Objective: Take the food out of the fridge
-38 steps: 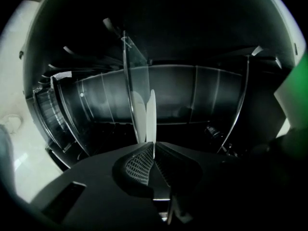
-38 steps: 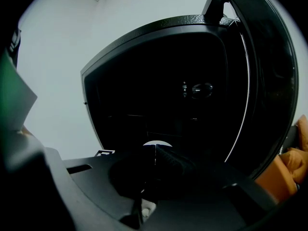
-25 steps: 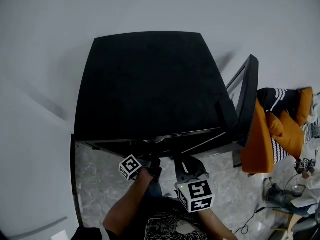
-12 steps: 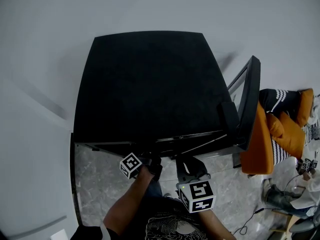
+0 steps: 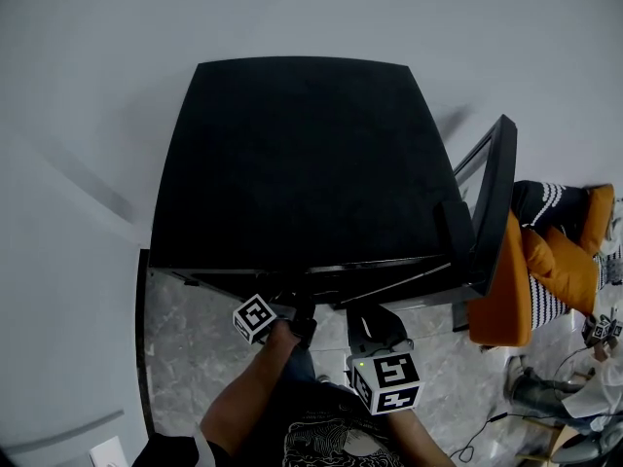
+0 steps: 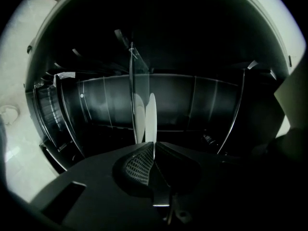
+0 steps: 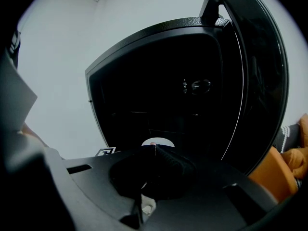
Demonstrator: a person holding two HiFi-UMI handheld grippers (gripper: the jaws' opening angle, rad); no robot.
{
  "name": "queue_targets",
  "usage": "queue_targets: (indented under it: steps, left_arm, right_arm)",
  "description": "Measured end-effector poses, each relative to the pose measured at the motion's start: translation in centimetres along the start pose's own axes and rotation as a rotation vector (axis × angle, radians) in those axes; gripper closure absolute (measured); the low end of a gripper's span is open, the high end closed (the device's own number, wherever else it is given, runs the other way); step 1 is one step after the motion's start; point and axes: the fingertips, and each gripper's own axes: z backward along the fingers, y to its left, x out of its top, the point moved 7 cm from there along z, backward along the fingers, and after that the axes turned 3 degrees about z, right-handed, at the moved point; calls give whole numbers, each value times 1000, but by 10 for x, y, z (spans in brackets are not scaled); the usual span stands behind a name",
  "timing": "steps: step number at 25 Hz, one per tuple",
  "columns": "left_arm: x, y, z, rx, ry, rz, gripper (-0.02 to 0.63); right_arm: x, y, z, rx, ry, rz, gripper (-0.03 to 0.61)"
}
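Observation:
A black fridge (image 5: 292, 163) stands with its door (image 5: 492, 202) swung open to the right. My left gripper (image 5: 297, 311) reaches under the fridge's top edge into the dark inside. In the left gripper view a white plate (image 6: 151, 117) shows edge-on beside a glass shelf (image 6: 132, 81). The left gripper (image 6: 154, 145) is shut on the plate's rim. My right gripper (image 5: 375, 327) hangs just outside the opening. The right gripper (image 7: 155, 148) is shut with nothing in it. Beyond its tips the white plate (image 7: 162, 142) shows low in the fridge; any food on it is too dim to name.
The open door (image 7: 260, 71) stands close on the right. An orange cushion (image 5: 506, 280) and striped cloth (image 5: 545, 202) lie behind it. Marble floor (image 5: 185, 348) spreads at the lower left, a pale wall (image 5: 88, 115) runs behind. Wire racks (image 6: 53, 109) line the fridge's inside.
The head view has shifted a little, so the fridge sits slightly lower and further right in the frame. Both grippers stay at the opening, hardly moved.

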Motion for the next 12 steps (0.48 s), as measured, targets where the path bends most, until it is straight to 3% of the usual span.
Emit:
queue_targets:
  steps: [12]
  left_arm:
    - [-5, -20, 18, -147, 6, 18, 594]
  right_arm:
    - [-5, 12, 2, 33, -3, 13, 557]
